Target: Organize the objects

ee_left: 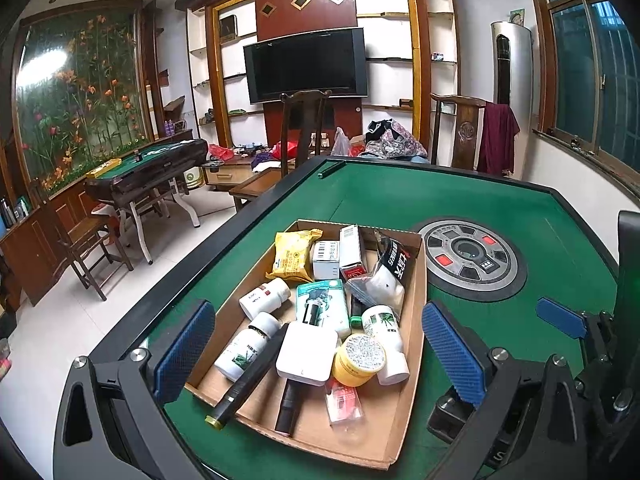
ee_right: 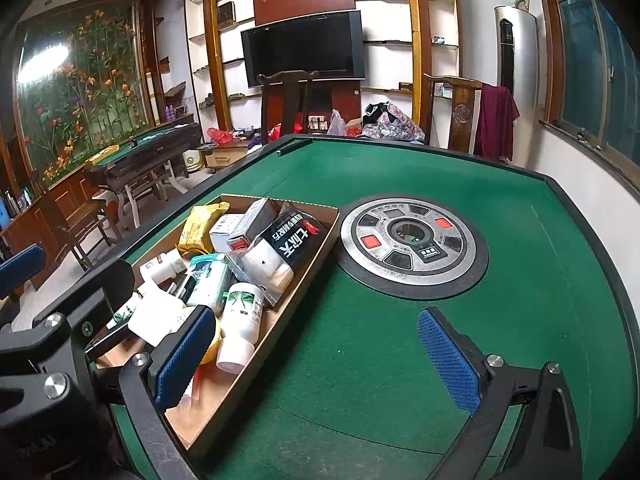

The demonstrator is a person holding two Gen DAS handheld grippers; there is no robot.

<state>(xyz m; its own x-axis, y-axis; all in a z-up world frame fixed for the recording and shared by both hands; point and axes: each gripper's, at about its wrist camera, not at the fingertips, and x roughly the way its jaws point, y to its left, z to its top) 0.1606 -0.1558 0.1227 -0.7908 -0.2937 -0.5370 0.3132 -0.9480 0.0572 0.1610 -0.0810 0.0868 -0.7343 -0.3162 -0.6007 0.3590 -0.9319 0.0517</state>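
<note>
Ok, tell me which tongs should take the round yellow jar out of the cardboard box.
Left. The left tongs are open, straddling the shallow cardboard box, with the round yellow jar between the pads. The right tongs are open mostly over bare green felt tabletop beside the box.

A shallow brown cardboard tray [ee_left: 416,304] lay on the green felt tabletop [ee_left: 460,200], left of the round grey metal control disc [ee_left: 470,258] set in the tabletop's middle. In the tray's far end sat a yellow crinkled packet [ee_left: 294,254], with a small white carton [ee_left: 326,259] just to its right. A flat white square box [ee_left: 307,354] lay near the tray's middle, touching a yellow round jar [ee_left: 359,360] on its right. A long black pen-shaped torch [ee_left: 250,380] crossed the tray's left wall, its tip over the tabletop. A tall dark wooden chair [ee_left: 304,128] stood behind the tabletop
</note>
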